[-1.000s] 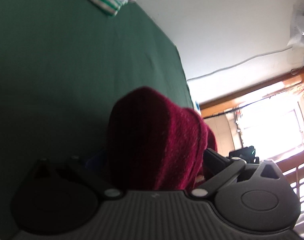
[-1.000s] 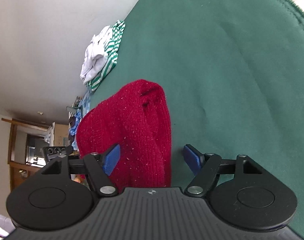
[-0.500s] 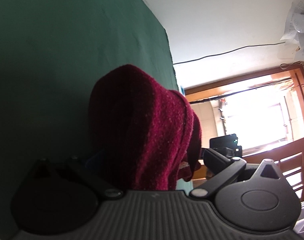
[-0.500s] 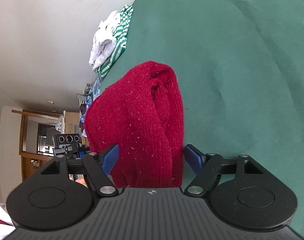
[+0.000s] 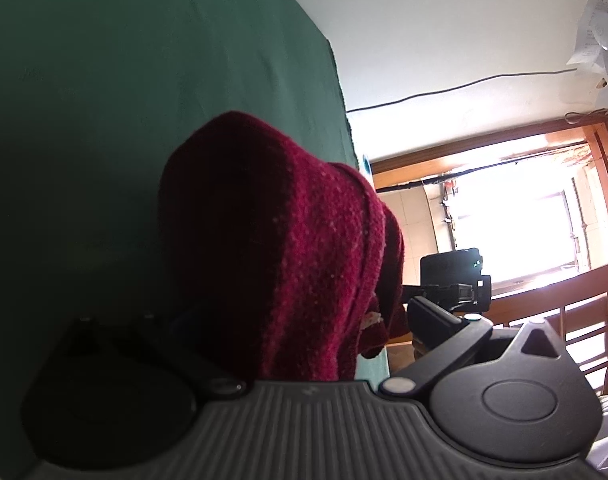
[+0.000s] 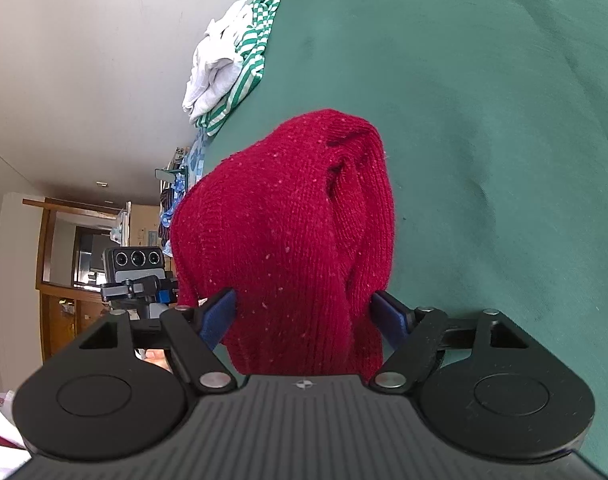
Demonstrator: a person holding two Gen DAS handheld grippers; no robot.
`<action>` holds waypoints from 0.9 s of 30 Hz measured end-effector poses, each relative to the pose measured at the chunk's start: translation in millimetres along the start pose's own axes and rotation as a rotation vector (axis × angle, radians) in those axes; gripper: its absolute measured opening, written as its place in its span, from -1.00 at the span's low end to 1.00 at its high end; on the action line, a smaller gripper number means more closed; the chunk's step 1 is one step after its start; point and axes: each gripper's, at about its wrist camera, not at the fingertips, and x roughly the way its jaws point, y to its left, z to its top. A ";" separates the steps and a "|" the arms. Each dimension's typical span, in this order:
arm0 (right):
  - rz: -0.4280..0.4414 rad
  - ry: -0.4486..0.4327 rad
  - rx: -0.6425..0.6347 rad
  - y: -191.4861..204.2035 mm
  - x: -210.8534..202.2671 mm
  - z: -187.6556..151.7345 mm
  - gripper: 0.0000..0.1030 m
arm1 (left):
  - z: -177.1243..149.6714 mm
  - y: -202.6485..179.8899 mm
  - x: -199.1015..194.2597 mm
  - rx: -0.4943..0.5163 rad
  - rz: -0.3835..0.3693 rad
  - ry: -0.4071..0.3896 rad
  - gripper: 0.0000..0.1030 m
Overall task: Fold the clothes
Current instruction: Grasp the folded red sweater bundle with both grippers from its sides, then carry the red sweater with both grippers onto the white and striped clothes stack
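Left gripper (image 5: 300, 344): pinching a bunched edge of the red knit garment (image 5: 280, 248), now farther from the green cloth (image 5: 124, 100) than a second ago, striped pile nearly out of frame. Right gripper (image 6: 304, 316): blue pads pressing the same red knit garment (image 6: 288, 240), larger in view than before. Striped pile (image 6: 232, 60) at the far edge. Likely mid-carry: lifted clear for laying flat or doubling over
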 end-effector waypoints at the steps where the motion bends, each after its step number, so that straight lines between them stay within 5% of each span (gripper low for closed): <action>1: -0.001 -0.001 -0.003 1.1 1.2 0.6 0.53 | -0.7 1.4 -0.6 -0.003 -0.007 0.001 0.99; 9: 0.002 0.021 -0.078 12.8 11.0 -0.3 0.76 | -8.8 3.3 -2.6 0.001 -0.024 -0.008 0.99; 19: 0.082 -0.040 0.004 0.5 1.3 -1.5 0.70 | -9.3 11.1 -11.3 -0.010 -0.046 -0.016 0.99; 20: 0.073 -0.040 -0.004 2.0 1.7 -2.1 0.68 | -9.9 11.3 -13.2 -0.006 -0.046 -0.017 0.99; 23: 0.010 -0.054 -0.026 3.5 6.3 -6.4 0.16 | -16.6 9.7 -17.0 0.020 -0.036 -0.057 0.98; 27: 0.008 -0.094 -0.037 3.8 7.0 -15.4 0.07 | -32.0 -2.0 -15.3 0.088 0.021 -0.111 0.93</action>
